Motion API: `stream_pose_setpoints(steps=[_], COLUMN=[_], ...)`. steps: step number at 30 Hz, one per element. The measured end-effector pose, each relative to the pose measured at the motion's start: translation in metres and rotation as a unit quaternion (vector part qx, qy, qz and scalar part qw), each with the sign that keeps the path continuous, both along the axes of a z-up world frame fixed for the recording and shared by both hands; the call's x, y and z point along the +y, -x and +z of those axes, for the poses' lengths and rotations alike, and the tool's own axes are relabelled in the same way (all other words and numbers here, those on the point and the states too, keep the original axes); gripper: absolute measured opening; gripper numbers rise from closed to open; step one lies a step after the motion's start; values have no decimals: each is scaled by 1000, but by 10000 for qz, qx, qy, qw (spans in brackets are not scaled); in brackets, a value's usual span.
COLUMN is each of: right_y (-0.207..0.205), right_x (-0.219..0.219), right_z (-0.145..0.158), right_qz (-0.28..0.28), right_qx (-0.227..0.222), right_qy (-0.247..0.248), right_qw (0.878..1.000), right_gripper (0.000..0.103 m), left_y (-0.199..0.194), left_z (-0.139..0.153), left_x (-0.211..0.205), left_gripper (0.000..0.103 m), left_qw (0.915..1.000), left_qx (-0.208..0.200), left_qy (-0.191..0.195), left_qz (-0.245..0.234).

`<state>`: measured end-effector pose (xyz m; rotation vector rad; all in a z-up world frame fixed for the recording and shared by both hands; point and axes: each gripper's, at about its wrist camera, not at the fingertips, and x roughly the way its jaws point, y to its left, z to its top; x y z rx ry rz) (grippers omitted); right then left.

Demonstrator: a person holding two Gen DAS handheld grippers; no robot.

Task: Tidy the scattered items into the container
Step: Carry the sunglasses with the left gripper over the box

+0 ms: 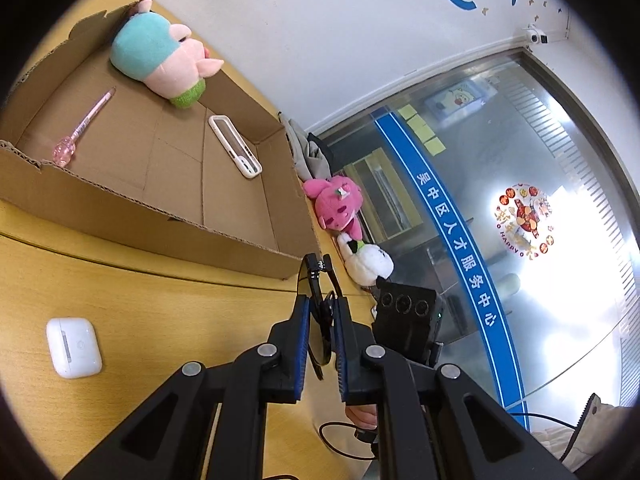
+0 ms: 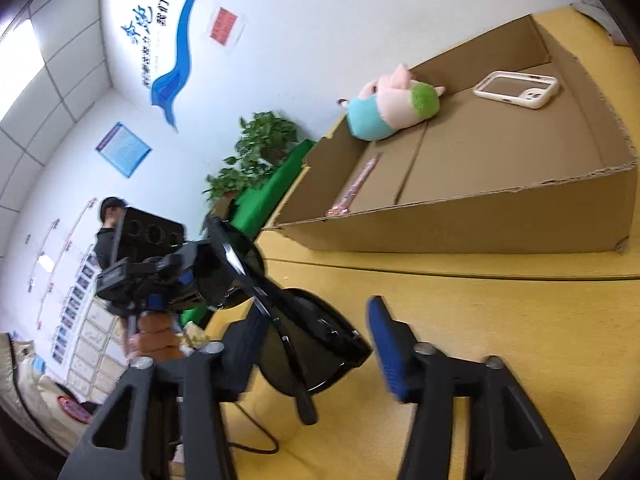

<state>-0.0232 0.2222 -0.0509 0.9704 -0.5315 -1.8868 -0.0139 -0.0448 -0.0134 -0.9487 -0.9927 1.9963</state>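
In our cardboard box (image 1: 168, 168) lie a plush pig (image 1: 160, 60), a pink pen (image 1: 82, 130) and a white phone case (image 1: 235, 146). Our left gripper (image 1: 322, 332) has its jaws clenched on black sunglasses (image 1: 320, 308); our right gripper (image 2: 316, 344) is released around them. An earbuds case (image 1: 73, 347) sits on the surface (image 1: 140, 320).

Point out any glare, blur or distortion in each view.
Left wrist: window sticker blown out by backlight glare; fisheye bends the cardboard box edges. Right wrist: potted plant and sunglasses smeared with motion blur; dark vignette corners in both.
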Motion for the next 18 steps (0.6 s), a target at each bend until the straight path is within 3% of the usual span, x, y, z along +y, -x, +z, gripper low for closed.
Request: stream_pose_setpoints(steps=[2, 9, 18], right_y=[-2, 7, 61], right_x=[-3, -12, -30], right_z=[3, 26, 76], right_qz=[72, 148, 346], right_qx=[98, 556, 1295], right_qy=[-109, -583, -1335], right_qw=[9999, 9966, 9819], right_gripper=[40, 36, 33], left_y=[2, 16, 75], left_z=[0, 5, 32], left_x=[-3, -12, -25], left_gripper=[11, 11, 10], left_qw=[10000, 9998, 9989], left_qx=[31, 208, 463], left_qy=[-55, 11, 96], left_qz=[7, -20, -42])
